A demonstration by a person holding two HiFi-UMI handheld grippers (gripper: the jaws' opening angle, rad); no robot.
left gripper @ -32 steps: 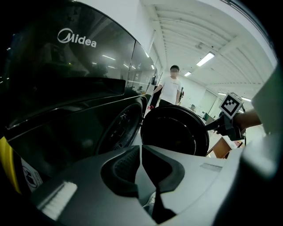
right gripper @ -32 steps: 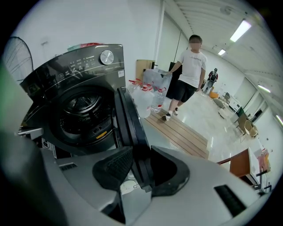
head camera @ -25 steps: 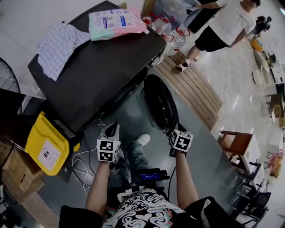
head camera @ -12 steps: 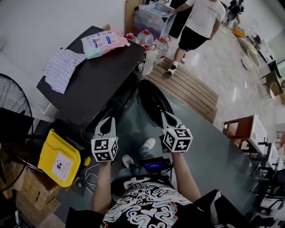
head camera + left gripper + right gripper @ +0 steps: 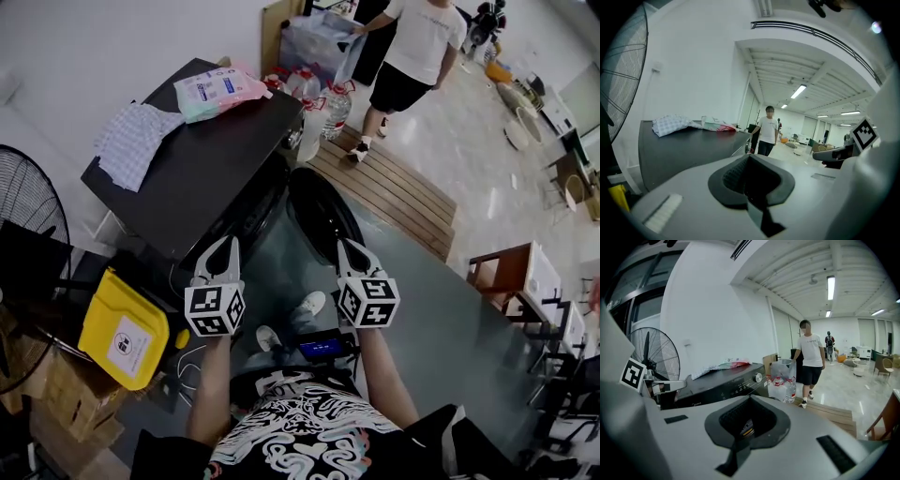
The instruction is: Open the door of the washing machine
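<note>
The black washing machine (image 5: 187, 164) stands at the upper left of the head view. Its round door (image 5: 323, 214) is swung open, away from the front. My left gripper (image 5: 225, 244) is shut and empty, held up in front of the machine's face. To the right, near the open door's lower edge but apart from it, my right gripper (image 5: 346, 247) is shut on nothing. In the left gripper view the shut gripper (image 5: 750, 158) points over the machine's top (image 5: 684, 145). The right gripper (image 5: 749, 399) looks toward the control panel and knob (image 5: 758, 377).
A checked cloth (image 5: 131, 131) and a pink packet (image 5: 220, 89) lie on the machine. A yellow bin (image 5: 122, 328) and a fan (image 5: 23, 202) stand at the left. Water bottles (image 5: 319, 94), a wooden slat platform (image 5: 394, 187) and a walking person (image 5: 412, 47) are beyond.
Both grippers have risen from low beside the door to a higher hold in front of the machine. The head view has shifted, and the person behind has walked on.
</note>
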